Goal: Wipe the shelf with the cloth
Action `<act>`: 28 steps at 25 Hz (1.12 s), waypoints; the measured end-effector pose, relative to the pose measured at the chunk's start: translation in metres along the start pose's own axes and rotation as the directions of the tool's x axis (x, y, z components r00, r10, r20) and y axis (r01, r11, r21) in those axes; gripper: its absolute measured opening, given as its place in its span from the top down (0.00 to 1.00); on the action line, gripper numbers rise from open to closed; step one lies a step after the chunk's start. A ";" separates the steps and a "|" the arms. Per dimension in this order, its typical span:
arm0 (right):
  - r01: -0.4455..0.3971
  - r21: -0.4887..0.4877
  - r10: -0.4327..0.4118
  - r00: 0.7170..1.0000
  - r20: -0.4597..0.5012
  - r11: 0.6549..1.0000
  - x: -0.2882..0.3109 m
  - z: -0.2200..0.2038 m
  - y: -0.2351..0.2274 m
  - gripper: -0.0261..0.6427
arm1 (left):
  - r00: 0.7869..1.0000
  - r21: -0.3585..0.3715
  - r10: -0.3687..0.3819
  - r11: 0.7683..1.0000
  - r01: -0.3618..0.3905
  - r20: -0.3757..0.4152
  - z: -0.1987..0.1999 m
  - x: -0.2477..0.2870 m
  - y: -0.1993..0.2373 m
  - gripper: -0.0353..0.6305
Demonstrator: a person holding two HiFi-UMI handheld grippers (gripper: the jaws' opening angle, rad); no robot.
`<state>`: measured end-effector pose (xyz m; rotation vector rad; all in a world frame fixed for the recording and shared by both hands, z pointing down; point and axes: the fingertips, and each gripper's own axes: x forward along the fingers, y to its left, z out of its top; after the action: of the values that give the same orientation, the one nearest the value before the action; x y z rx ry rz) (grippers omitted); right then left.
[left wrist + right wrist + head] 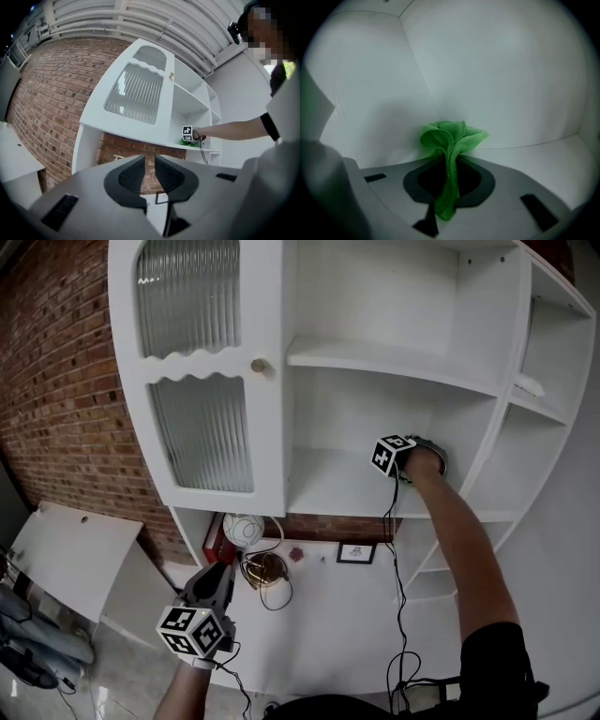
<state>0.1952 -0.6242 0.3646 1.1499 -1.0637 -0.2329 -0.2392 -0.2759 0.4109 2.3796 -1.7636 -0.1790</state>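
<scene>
R gripper (450,161) clamps green cloth (452,135) at mid shelf (328,488) of white cabinet (272,306); L gripper (150,165) hangs below, jaws near-closed, empty.

Head view: high, steeply down onto cabinet (375,296), mid-range; cabinet fills upper frame.
Left gripper view: rides left gripper (221,574) at head view's lower left; low, well back, tilted up at cabinet front.
Right gripper view: inside compartment, very near rear corner, cloth (452,136) centre frame.
Head and left views share door (202,381), shelf (337,488), brick wall (56,381), right gripper (427,454).
</scene>
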 end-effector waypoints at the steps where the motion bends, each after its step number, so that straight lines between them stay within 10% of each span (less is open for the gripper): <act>1: 0.008 0.001 -0.008 1.000 0.023 1.000 -0.004 0.003 -0.001 0.89 | 1.000 -0.001 -0.001 1.000 0.001 0.001 0.000 0.000 0.000 0.85; 4: -0.049 0.088 0.030 0.979 0.202 0.995 -0.029 0.024 -0.003 0.89 | 1.000 0.009 -0.006 1.000 0.006 0.002 0.002 0.000 -0.004 0.85; 7: -0.274 0.237 0.137 0.872 0.470 0.932 -0.073 0.052 -0.002 0.89 | 1.000 0.007 -0.006 1.000 0.006 0.003 0.002 0.001 -0.007 0.85; 13: -0.823 0.201 0.327 0.418 0.848 0.531 -0.170 0.103 0.021 0.89 | 1.000 -0.006 0.015 1.000 -0.015 -0.003 0.000 -0.012 -0.003 0.85; 17: -0.942 0.104 0.367 0.224 0.903 0.318 -0.208 0.133 0.043 0.89 | 0.998 -0.005 0.061 0.998 -0.061 0.003 0.004 -0.032 0.010 0.85; 23: -0.994 0.041 0.436 0.080 0.896 0.099 -0.229 0.174 0.087 0.89 | 0.991 -0.009 0.130 0.991 -0.130 0.026 0.011 -0.065 0.030 0.85; 28: -0.986 0.052 0.498 0.126 0.858 0.159 -0.224 0.191 0.114 0.89 | 0.985 -0.002 0.170 0.985 -0.170 0.021 0.010 -0.084 0.042 0.85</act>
<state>-0.1100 -0.5491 0.3342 0.7930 -2.5282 0.8294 -0.3049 -0.2077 0.4089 2.2202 -1.9647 -0.1814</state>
